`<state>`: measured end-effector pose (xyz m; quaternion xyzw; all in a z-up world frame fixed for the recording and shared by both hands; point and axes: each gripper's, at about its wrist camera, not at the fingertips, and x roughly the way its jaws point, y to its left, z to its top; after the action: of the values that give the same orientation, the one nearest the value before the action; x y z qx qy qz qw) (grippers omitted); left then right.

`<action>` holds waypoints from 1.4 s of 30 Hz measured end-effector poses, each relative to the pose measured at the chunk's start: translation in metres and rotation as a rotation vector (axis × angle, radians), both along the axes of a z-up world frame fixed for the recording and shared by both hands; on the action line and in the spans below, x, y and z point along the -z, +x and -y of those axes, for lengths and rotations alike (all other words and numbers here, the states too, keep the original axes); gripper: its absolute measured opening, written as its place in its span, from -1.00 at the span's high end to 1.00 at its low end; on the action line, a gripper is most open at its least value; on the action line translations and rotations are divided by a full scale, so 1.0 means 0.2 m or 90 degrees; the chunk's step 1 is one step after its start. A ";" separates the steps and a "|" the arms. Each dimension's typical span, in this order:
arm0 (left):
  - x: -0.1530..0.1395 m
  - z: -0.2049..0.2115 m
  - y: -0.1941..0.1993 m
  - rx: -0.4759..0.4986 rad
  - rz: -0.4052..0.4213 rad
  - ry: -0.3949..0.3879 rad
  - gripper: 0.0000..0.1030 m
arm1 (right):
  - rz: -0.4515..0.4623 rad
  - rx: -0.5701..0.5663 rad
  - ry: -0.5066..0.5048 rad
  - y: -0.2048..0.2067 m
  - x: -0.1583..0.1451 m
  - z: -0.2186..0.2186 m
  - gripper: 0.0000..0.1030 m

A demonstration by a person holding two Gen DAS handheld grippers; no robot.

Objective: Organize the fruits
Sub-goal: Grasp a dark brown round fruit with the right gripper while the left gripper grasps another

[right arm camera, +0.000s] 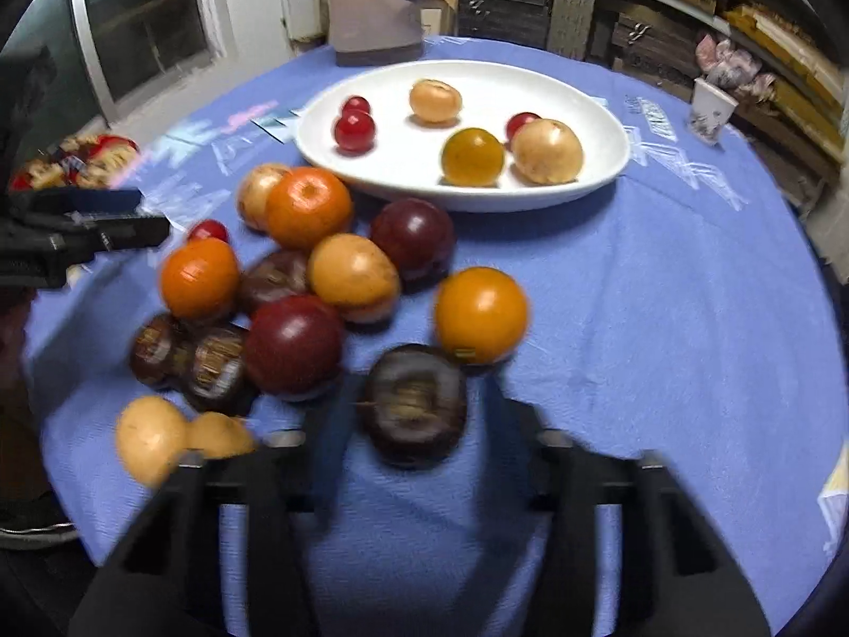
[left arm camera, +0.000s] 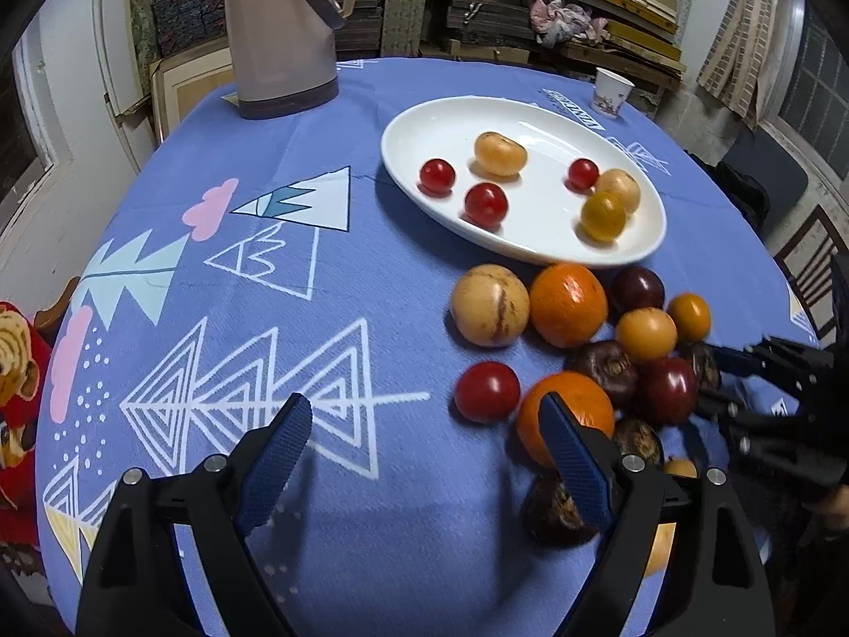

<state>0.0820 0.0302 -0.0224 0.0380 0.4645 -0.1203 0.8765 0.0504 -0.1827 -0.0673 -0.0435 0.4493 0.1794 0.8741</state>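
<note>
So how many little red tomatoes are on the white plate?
3. Two sit together at the left end of the white plate, one behind the other. The third is at the right end, beside a tan fruit. None seems hidden.

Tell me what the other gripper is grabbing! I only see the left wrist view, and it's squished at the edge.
Observer: A dark purple fruit sits between the right gripper's fingers. Blur hides whether they touch it.
Operator: Is anything hiding behind my left gripper?
Observer: Yes, a tan fruit and its tan neighbour lie side by side, just left of the right gripper.
</note>
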 end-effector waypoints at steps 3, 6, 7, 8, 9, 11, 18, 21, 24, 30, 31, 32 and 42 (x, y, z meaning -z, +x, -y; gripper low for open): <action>0.01 0.01 -0.05 0.012 -0.007 0.004 -0.71 | -0.001 0.005 0.017 -0.02 0.00 0.02 0.20; 0.04 0.03 -0.09 0.025 -0.020 0.008 -0.71 | -0.006 0.007 0.038 -0.05 0.00 0.05 0.21; 0.05 0.03 -0.11 0.030 -0.022 0.011 -0.71 | -0.006 0.007 0.042 -0.06 0.00 0.06 0.21; 0.06 0.05 -0.12 0.037 -0.022 0.017 -0.71 | -0.007 0.007 0.045 -0.07 0.00 0.07 0.21; 0.06 0.06 -0.13 0.043 -0.022 0.021 -0.71 | -0.005 0.008 0.048 -0.07 0.00 0.07 0.20; 0.07 0.08 -0.14 0.050 -0.022 0.026 -0.71 | -0.003 0.009 0.051 -0.08 0.01 0.08 0.20; 0.09 0.16 -0.18 0.082 -0.026 0.033 -0.71 | 0.003 0.012 0.058 -0.09 0.01 0.08 0.20; 0.11 0.18 -0.18 0.084 -0.034 0.029 -0.73 | 0.003 0.012 0.060 -0.10 0.01 0.08 0.20; 0.13 0.19 -0.17 0.080 -0.032 0.037 -0.85 | 0.002 0.012 0.065 -0.10 0.01 0.08 0.20; 0.15 0.20 -0.16 0.075 -0.024 0.036 -0.77 | 0.002 0.013 0.066 -0.10 0.01 0.08 0.20; 0.16 0.20 -0.16 0.073 -0.024 0.043 -0.70 | 0.002 0.013 0.065 -0.10 0.01 0.08 0.20; 0.19 0.21 -0.15 0.077 -0.030 0.051 -0.55 | 0.003 0.013 0.063 -0.10 0.01 0.08 0.20; 0.15 0.17 -0.16 0.075 -0.009 0.025 0.19 | 0.007 0.017 0.055 -0.11 0.01 0.07 0.20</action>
<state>0.0505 -0.0037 -0.0534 0.0817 0.4699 -0.1629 0.8637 0.0286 -0.1977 -0.0692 -0.0011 0.4372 0.1869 0.8797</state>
